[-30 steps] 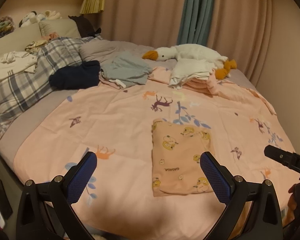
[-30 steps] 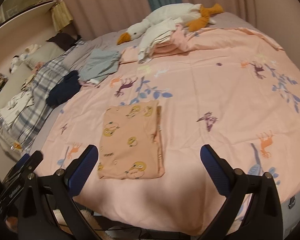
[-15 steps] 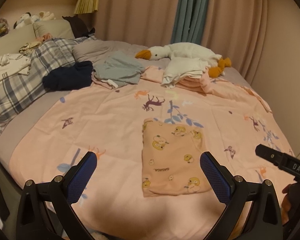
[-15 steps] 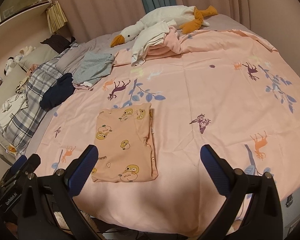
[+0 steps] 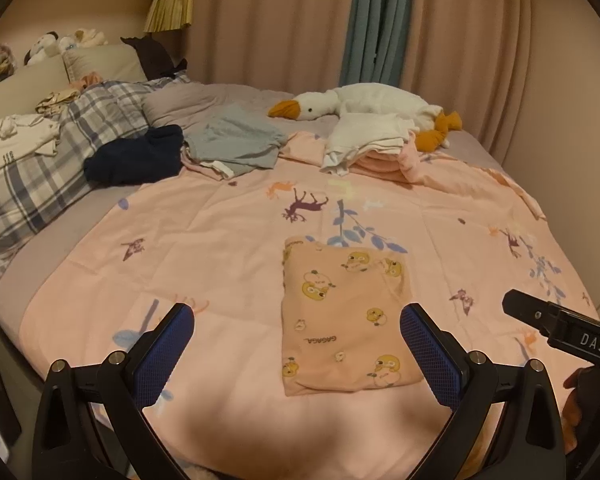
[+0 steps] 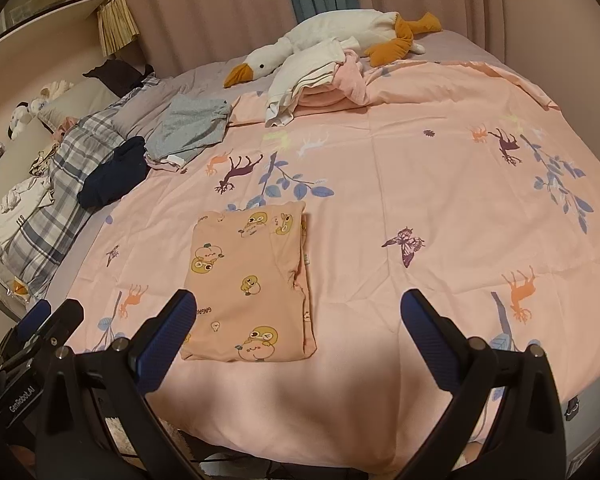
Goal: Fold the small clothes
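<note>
Left wrist view: left gripper spread wide above near edge of bed, empty, its fingers black plastic with blue pads of fine grid texture. Just ahead, between the two fingers, folded garment, soft peach cotton with yellow cartoon prints and the word GAGAGA, a neat flat rectangle on the pink duvet, touching neither finger. Duvet smooth, thin, printed with deer, butterflies and blue leaves. Further back, loose navy garment in a lump, crumpled grey-blue garment beside it, plaid blanket at left, white plush goose with orange beak, and folded white and pink clothes leaning against it. At right edge, black housing marked DAS, part of right gripper, a detail only this view gives. Right wrist view: right gripper also spread wide and empty, same blue gridded pads; folded garment lying toward the left finger, its layered edges visible along the right side, which the other view does not show clearly. Plush goose seen whole with orange feet. At bottom left, body of left gripper with a small label.
</note>
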Demonstrator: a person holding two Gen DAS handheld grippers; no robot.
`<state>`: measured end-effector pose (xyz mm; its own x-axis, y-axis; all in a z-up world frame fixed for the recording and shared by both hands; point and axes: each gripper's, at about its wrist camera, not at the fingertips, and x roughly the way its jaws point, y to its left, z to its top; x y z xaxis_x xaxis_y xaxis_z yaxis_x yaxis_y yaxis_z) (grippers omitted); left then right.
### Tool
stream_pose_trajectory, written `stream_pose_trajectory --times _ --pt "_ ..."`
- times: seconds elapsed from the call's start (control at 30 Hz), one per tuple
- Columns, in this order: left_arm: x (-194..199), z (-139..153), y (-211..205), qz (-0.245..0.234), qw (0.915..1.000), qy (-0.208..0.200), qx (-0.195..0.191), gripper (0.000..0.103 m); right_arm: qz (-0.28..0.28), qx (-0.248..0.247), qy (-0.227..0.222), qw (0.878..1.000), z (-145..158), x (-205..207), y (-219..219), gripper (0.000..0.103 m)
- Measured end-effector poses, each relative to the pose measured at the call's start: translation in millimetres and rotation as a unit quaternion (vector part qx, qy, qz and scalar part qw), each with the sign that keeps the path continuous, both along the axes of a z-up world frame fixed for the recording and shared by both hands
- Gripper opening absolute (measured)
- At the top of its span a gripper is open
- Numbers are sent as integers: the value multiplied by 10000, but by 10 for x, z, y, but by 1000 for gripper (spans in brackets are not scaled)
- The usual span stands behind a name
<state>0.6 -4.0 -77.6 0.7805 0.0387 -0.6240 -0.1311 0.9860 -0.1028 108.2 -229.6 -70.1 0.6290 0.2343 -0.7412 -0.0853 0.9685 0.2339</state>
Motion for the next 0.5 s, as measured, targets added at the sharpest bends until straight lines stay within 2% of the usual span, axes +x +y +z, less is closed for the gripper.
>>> stream_pose_trajectory --times 0.5 --pt "32 -35 47 155 9999 27 4 102 74 -184 27 9998 -29 2 89 102"
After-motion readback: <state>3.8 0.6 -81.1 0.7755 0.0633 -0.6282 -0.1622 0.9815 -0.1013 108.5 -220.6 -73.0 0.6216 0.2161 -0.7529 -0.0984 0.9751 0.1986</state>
